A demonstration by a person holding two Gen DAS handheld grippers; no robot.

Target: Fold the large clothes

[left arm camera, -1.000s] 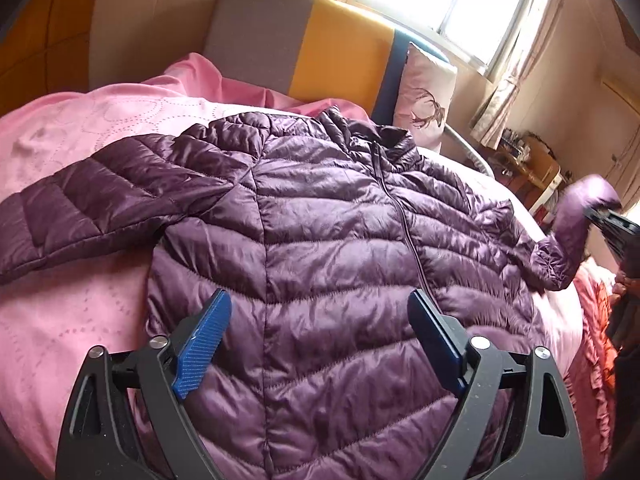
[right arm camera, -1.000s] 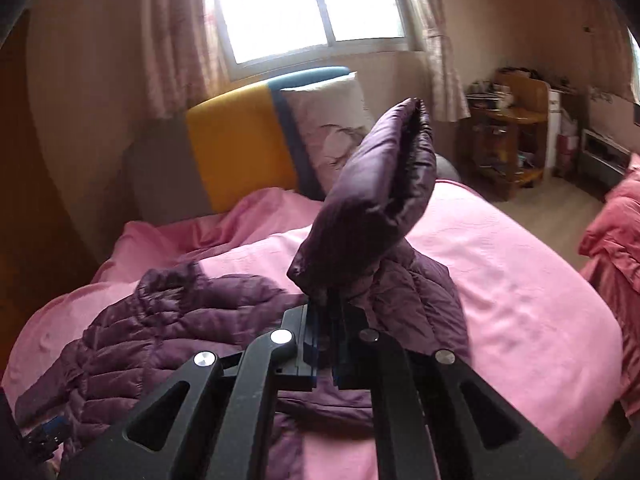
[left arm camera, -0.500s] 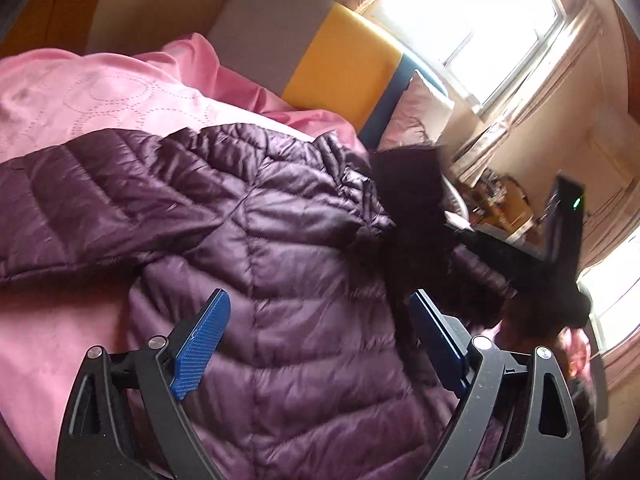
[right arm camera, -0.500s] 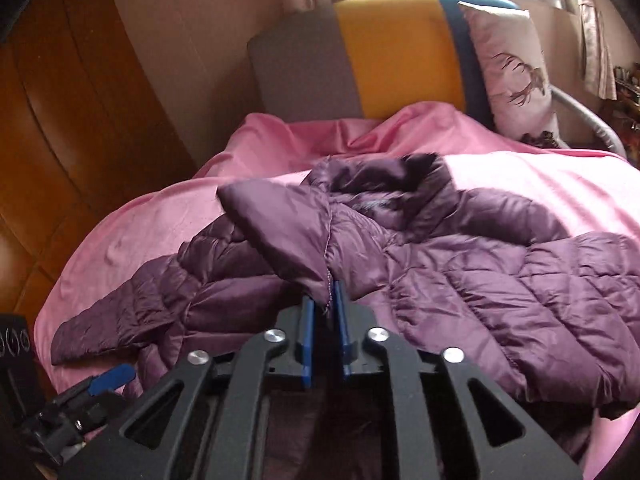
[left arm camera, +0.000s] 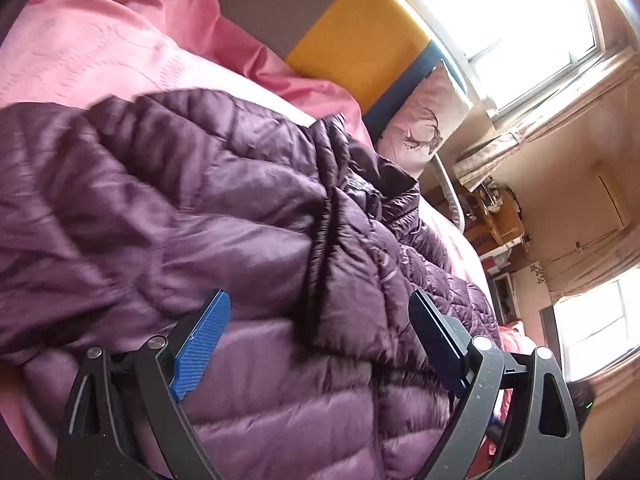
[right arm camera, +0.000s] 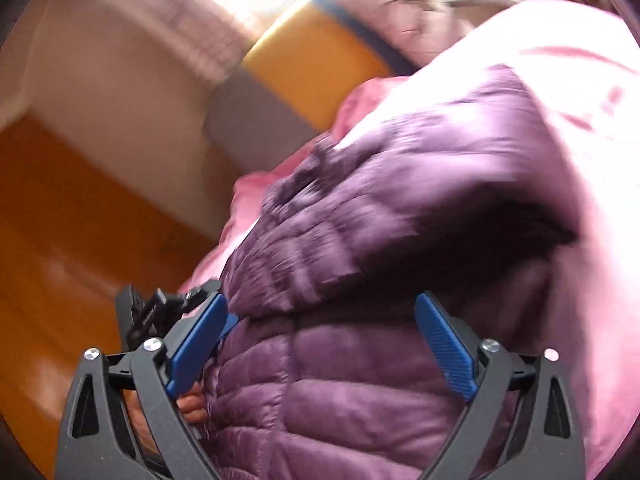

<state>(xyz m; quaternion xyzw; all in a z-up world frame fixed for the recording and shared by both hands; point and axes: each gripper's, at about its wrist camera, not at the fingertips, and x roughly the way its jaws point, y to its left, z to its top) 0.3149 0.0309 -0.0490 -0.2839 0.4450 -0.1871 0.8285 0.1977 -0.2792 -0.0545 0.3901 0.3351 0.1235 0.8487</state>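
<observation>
Jacket [left arm camera: 248, 208], purple and puffy, is spread on the bed [left arm camera: 92, 56], and that's what is seen past both tongs. Left tongs [left arm camera: 320, 344] are held apart over its quilted body, nothing pinched between the blue pads [left arm camera: 202, 346]. Just past them one sleeve [left arm camera: 352, 264] is laid across the front, cuff end down near the tongs. Right tongs [right arm camera: 322, 344] are spread wide too, with nothing gripped, hovering over the lower quilted panels [right arm camera: 340, 392]; that view is pretty blurred, so finer detail can't be made out. A folded-over part of the jacket is seen above them. Further out, pink bedding is bunched at a grey and yellow headboard [left arm camera: 352, 44], with a deer-print pillow [left arm camera: 424, 128] leaned beside it under a bright window [left arm camera: 516, 20].
</observation>
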